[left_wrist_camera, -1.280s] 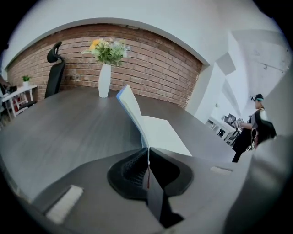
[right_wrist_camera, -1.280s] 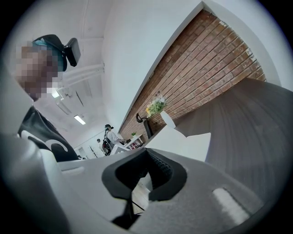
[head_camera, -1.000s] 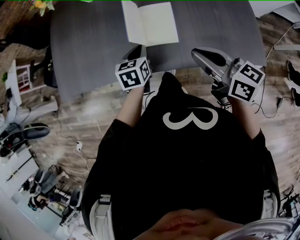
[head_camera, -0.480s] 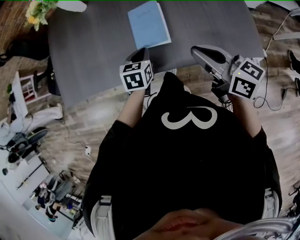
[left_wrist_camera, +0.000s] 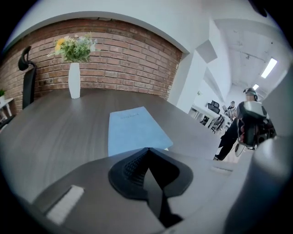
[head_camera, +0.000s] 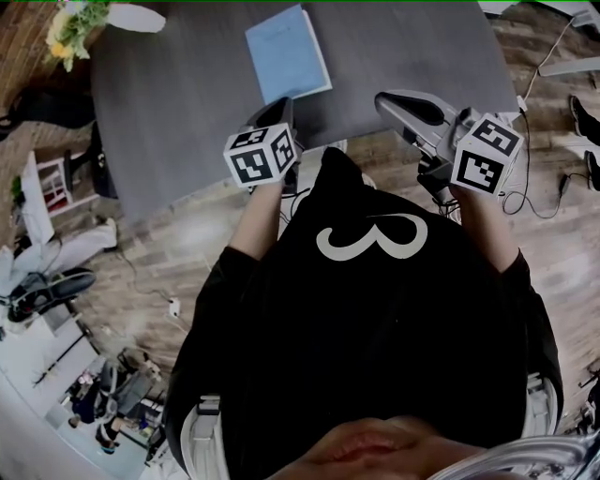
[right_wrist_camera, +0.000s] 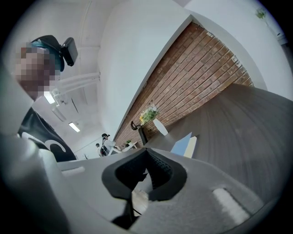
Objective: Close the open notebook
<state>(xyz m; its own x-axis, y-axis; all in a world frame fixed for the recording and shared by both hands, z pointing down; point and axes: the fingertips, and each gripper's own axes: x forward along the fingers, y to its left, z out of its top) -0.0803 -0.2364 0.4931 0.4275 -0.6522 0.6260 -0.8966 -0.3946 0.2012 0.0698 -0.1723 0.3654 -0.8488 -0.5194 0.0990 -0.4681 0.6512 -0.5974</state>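
Note:
The notebook (head_camera: 288,54) lies closed on the dark grey table (head_camera: 169,103), its light blue cover up and its cream page edges toward the right. In the left gripper view the notebook (left_wrist_camera: 135,130) sits just beyond my left gripper (left_wrist_camera: 147,150), whose jaws are shut with nothing between them. From the head view, the left gripper (head_camera: 279,105) hovers over the table's near edge, just short of the notebook. My right gripper (head_camera: 394,101) is off to the right at the table edge, apart from the notebook (right_wrist_camera: 183,145). The right gripper (right_wrist_camera: 146,150) has its tips together and holds nothing.
A white vase of flowers (head_camera: 94,17) stands at the table's far left corner, also seen as the vase (left_wrist_camera: 74,73). A black office chair (left_wrist_camera: 27,73) is behind the table by the brick wall. Cables (head_camera: 544,187) trail on the wooden floor at right.
One second ago the notebook lay open showing white pages; now it is closed with the blue cover up. My left gripper has drawn back slightly toward the table edge.

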